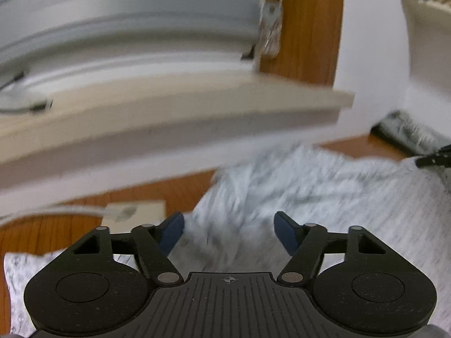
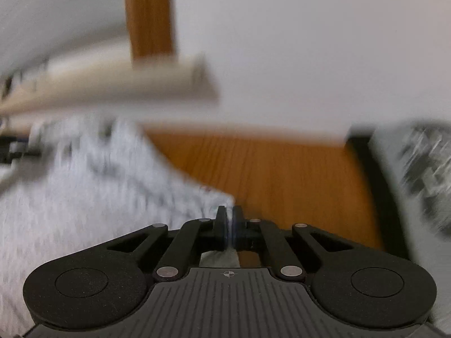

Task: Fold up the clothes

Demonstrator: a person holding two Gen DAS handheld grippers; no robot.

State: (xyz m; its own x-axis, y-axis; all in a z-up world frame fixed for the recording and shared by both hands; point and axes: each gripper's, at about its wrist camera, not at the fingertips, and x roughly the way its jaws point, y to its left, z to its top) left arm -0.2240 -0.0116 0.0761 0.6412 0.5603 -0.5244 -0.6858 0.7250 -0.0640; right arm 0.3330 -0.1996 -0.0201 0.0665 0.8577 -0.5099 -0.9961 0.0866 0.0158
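My right hand-held gripper (image 2: pixel 229 225) pinches the grey garment's (image 2: pixel 84 197) edge, left hand-held gripper (image 1: pixel 229 232) spread above it; mid-fold, I judge

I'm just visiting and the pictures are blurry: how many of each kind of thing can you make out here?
Grippers: 2, the left gripper with fingers apart, the right gripper pinching cloth.
Light grey garment: 1.
Darker patterned cloth: 1.
Small card on the wooden surface: 1.
Total: 5.

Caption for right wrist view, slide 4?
Right gripper pinches the light grey knit garment's edge above the orange wooden floor.
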